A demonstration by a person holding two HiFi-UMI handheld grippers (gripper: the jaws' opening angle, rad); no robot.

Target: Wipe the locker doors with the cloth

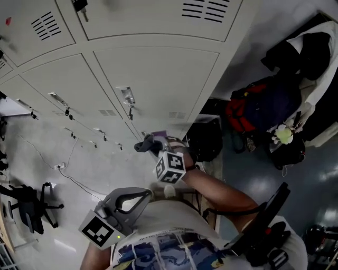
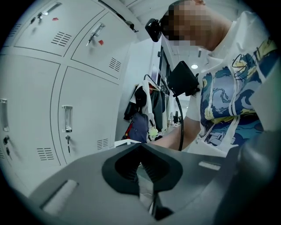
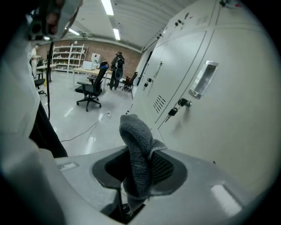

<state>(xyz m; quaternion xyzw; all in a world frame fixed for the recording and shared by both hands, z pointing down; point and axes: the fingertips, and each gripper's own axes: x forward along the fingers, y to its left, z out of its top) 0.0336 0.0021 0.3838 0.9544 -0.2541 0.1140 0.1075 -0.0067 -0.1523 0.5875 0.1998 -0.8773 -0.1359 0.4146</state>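
Clamping cloth [image 3: 134, 132], right gripper [image 3: 137, 169].

Locker area of an open-plan workplace, banks of grey metal lockers [image 1: 153, 74] with keys [image 3: 172, 111] in them, bags [image 1: 248, 108] and coats [image 2: 141, 100] beside them, glossy floor [image 3: 83, 117], office chairs [image 3: 91, 89], desks [image 3: 83, 70], shelves [image 3: 66, 55], brick back wall [image 3: 105, 50], ceiling strip lights [image 3: 107, 8]

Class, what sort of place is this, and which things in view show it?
Probably a locker area off an open workroom: rows of metal lockers with keys, bags piled beside them, office chairs and shelving beyond.
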